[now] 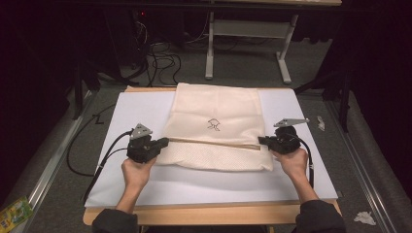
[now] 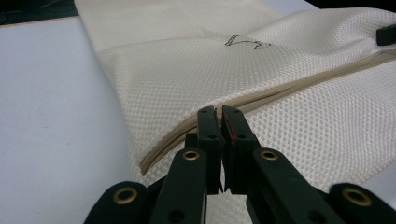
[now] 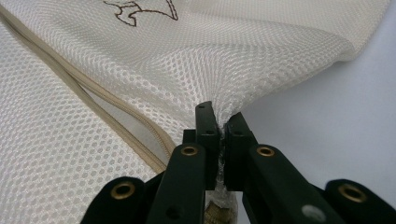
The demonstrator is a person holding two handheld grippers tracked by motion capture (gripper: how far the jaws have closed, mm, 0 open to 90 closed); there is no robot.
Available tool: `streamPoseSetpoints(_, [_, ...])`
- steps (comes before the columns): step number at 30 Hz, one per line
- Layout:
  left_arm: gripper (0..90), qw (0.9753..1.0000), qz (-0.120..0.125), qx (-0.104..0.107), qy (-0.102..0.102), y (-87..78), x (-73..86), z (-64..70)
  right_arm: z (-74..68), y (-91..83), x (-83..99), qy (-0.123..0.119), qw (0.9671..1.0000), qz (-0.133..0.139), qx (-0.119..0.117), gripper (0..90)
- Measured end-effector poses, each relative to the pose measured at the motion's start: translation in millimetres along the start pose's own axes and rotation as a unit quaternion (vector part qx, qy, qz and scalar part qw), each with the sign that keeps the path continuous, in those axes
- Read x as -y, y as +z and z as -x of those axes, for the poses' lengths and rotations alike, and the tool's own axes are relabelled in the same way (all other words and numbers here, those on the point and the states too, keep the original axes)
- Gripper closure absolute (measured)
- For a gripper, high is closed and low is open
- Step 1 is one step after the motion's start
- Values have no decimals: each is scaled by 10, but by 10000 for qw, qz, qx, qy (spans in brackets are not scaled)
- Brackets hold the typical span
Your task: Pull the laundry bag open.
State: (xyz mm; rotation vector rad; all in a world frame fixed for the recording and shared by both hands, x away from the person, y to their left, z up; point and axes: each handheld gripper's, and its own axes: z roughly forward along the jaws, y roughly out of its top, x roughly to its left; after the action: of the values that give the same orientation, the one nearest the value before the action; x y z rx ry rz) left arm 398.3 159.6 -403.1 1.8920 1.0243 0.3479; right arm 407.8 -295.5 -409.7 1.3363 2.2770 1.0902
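Observation:
A cream mesh bag (image 1: 214, 104) lies flat on a white sheet (image 1: 194, 187), with a small stitched emblem (image 1: 214, 124) at its centre. A beige zipper (image 1: 214, 142) runs across it from side to side. My left gripper (image 1: 164, 141) is at the zipper's left end; in the left gripper view it (image 2: 219, 112) is shut, pinching the bag (image 2: 187, 60) at the zipper (image 2: 303, 84). My right gripper (image 1: 262, 141) is at the bag's right edge. In the right gripper view it (image 3: 219, 114) is shut on mesh (image 3: 233, 56) bunched beside the zipper (image 3: 93, 98).
The sheet covers a wooden table (image 1: 209, 213), with bare white margins left, right and in front of the bag. Beyond the far edge stand a desk frame (image 1: 209, 48) and floor cables (image 1: 160, 60). A green packet (image 1: 14, 213) and crumpled paper (image 1: 364, 217) lie on the floor.

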Motion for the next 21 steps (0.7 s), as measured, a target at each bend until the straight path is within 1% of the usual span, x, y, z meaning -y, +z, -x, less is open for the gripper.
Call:
streamPoseSetpoints(1, [875,10000,1,-32,4,-4,4,-6,2,1,0,0,10000,5,-22,889])
streamPoseSetpoints(3, [875,10000,-3,-5,-48,1,7,-23,-1,0,-5,-7,10000,0,-23,889])
streamPoseSetpoints(6, [875,10000,-8,-10,-53,9,-2,-36,2,-11,-14,-1,10000,23,-14,889])
streamPoseSetpoints(8, [874,10000,9,-95,-27,-8,2,-46,-1,-11,-16,0,10000,14,1,889])
streamPoseSetpoints(9, [875,10000,21,-72,-55,-24,7,-62,7,-7,-14,-20,10000,0,0,889])
streamPoseSetpoints(10, [875,9999,33,-80,-70,-34,14,-74,9,-5,-14,17,10000,5,-9,889])
streamPoseSetpoints(15, [875,9998,-20,-165,-97,-56,24,-118,12,-16,-35,-25,10000,3,2,889])
streamPoseSetpoints(18, [875,9997,-33,-195,-128,-68,18,-147,12,-27,-42,12,10000,-1,5,889])
streamPoseSetpoints(21, [875,9997,-14,-235,-91,-92,21,-147,13,-35,-41,-19,10000,13,18,889])
